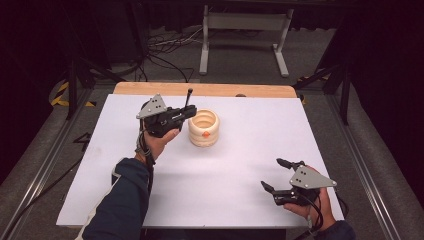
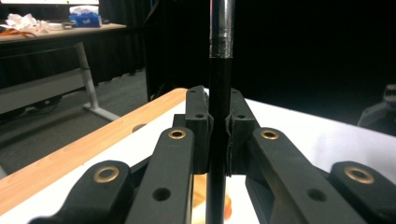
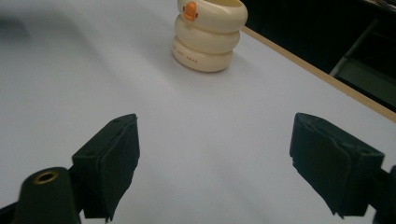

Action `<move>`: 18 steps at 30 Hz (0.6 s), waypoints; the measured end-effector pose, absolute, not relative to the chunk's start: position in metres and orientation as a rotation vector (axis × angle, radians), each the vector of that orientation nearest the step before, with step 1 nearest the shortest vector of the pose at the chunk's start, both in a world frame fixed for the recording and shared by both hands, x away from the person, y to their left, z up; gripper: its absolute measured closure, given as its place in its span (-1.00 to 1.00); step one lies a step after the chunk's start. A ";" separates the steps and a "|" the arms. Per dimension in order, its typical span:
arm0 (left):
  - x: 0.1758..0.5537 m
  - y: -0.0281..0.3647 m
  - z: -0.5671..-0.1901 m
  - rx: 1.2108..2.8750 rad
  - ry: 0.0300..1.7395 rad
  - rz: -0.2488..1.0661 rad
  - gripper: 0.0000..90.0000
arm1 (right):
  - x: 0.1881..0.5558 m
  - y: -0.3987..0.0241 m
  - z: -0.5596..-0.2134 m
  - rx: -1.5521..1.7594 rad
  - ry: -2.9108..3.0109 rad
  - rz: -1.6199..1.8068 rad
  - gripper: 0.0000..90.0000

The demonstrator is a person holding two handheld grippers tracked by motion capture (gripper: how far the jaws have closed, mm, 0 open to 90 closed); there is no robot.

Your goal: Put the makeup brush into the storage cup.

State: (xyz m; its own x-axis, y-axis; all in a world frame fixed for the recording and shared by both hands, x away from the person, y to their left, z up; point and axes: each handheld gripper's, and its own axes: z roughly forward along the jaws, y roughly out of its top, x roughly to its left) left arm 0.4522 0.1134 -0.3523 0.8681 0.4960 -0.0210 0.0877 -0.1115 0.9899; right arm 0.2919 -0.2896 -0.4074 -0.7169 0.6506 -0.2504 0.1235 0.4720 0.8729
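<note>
A cream cup [image 1: 203, 128] made of stacked rings, with a small orange beak on its side, stands on the white table [image 1: 240, 190] left of centre. Just left of it, my left gripper [image 1: 190, 112] is shut on a thin black pen [image 1: 189, 97] that stands upright above the cup's left rim. In the left gripper view the pen [image 2: 220, 93] runs straight up between the pads [image 2: 198, 121], with the cup [image 2: 201, 193] blurred below. My right gripper [image 1: 270, 173] rests open near the front right corner. In the right gripper view its jaws [image 3: 217, 140] stand wide apart, facing the cup [image 3: 210, 37] farther off.
A wooden strip [image 1: 200, 89] edges the table's far side. Beyond it on the floor are loose cables [image 1: 165, 55] and a white desk frame [image 1: 245, 35]. Metal rails [image 1: 360, 165] run along both sides of the table.
</note>
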 end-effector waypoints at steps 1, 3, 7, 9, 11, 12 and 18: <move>0.454 0.112 -0.351 1.663 0.459 0.364 0.84 | 0.292 -0.290 -0.407 0.633 2.154 1.216 -0.64; 0.457 0.110 -0.350 1.651 0.453 0.362 0.84 | 0.291 -0.290 -0.407 0.626 2.144 1.224 -0.64; 0.465 0.103 -0.350 1.631 0.454 0.365 0.84 | 0.290 -0.291 -0.406 0.617 2.114 1.251 -0.69; 0.469 0.101 -0.350 1.614 0.454 0.359 0.84 | 0.289 -0.291 -0.405 0.616 2.109 1.257 -0.68; 0.471 0.096 -0.351 1.621 0.448 0.364 0.84 | 0.287 -0.293 -0.403 0.611 2.076 1.296 -0.69; 0.473 0.094 -0.351 1.619 0.444 0.364 0.84 | 0.286 -0.293 -0.402 0.610 2.055 1.303 -0.72; 0.480 0.084 -0.356 1.620 0.443 0.360 0.84 | 0.285 -0.296 -0.400 0.650 1.979 1.312 -0.79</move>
State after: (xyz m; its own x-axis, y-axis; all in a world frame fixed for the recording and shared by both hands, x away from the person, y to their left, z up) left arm 0.4803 0.0843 -0.3561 0.8734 0.4862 -0.0292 0.0719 -0.0695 0.9950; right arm 0.2853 -0.2957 -0.3996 -0.6535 0.7125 -0.2553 0.0423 0.3712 0.9276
